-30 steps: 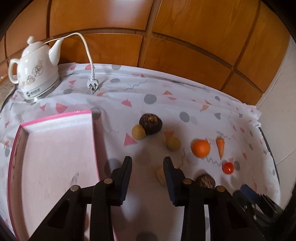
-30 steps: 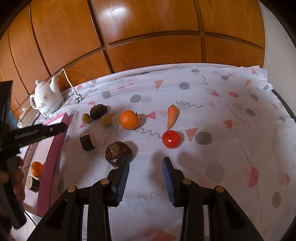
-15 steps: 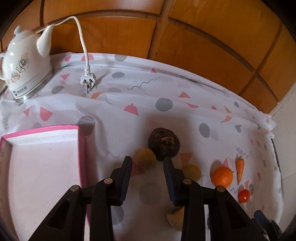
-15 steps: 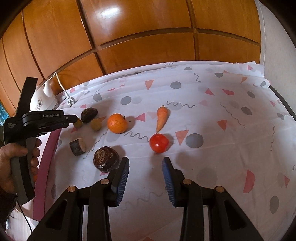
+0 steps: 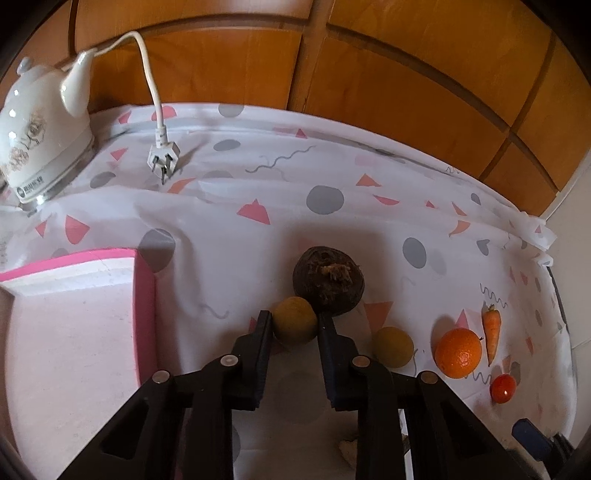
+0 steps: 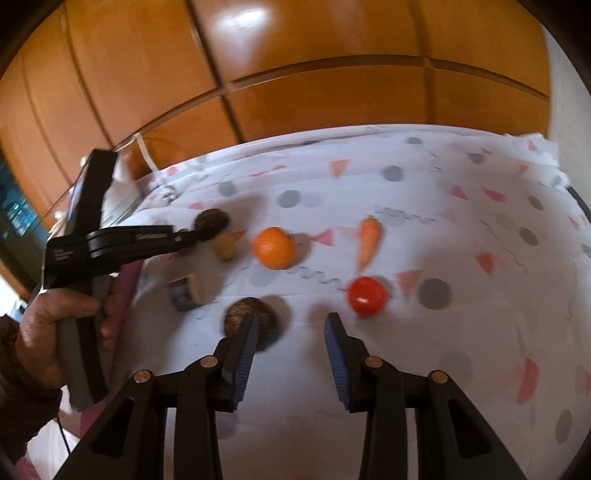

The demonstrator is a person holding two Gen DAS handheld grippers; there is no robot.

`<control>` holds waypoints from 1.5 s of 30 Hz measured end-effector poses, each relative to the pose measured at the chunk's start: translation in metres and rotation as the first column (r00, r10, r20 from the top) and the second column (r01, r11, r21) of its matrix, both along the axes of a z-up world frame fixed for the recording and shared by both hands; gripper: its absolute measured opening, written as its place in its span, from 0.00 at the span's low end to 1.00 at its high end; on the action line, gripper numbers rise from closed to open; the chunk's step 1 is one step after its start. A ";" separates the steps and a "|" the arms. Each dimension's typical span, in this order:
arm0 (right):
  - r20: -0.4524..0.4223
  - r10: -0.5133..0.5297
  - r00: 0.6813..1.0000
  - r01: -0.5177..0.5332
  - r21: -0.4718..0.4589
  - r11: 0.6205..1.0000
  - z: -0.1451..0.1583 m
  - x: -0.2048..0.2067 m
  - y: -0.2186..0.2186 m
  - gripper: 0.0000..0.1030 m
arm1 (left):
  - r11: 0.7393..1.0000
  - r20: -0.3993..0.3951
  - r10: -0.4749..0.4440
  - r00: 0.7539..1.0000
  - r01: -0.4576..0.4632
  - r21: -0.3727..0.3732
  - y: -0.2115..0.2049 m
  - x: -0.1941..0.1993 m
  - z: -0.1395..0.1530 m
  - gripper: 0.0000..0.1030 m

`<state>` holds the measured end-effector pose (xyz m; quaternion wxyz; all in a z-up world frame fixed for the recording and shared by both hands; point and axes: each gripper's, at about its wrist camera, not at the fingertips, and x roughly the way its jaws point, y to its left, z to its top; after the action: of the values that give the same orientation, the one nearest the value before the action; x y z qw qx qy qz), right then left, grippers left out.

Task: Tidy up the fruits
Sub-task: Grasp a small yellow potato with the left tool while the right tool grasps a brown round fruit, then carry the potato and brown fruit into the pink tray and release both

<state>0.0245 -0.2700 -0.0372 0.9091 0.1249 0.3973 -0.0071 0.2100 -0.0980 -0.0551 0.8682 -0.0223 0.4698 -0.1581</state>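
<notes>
Pink tray (image 5: 144,325): visible floor bare. Left gripper (image 5: 294,325): jaws just closed, pinching yellow fruit (image 5: 295,320) on tabletop beside tray. Right gripper (image 6: 290,334): jaws widening, nothing between.

Soft daylight, fisheye-bent edges; right wrist view motion-blurred (left sharp), glare on wood panels (image 6: 236,22).

orange (image 5: 458,352): orange | tomato (image 5: 502,388): red | cloth (image 5: 229,229): white, grey dots, pink triangles

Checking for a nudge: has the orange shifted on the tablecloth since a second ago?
No. The orange keeps its place left of the carrot and tomato.
</notes>
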 end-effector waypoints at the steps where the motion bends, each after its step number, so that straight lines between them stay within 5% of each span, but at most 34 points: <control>1: -0.007 0.024 1.000 -0.024 -0.003 1.000 -0.001 0.004 0.005 0.47 | 1.000 0.003 -0.003 1.000 0.003 0.000 0.000 -0.001 0.001 0.24; 13: -0.106 0.106 0.989 -0.116 -0.092 0.989 -0.027 0.038 0.036 0.50 | 1.000 0.019 -0.015 1.000 0.015 -0.002 0.001 -0.026 0.010 0.24; 15: -0.103 0.116 0.988 -0.126 -0.096 0.987 -0.030 0.038 0.038 0.44 | 1.000 0.018 -0.014 1.000 0.014 -0.012 0.004 -0.031 0.012 0.24; 45: -0.093 0.081 0.992 -0.092 -0.124 0.988 -0.027 0.005 0.039 0.44 | 0.999 0.153 0.012 0.988 -0.004 -0.050 0.051 -0.143 0.057 0.24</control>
<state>0.0296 -0.2310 -0.0646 0.8963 0.0486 0.4408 0.0013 0.0674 -0.0473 0.0019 0.9016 -0.0335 0.3973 -0.1675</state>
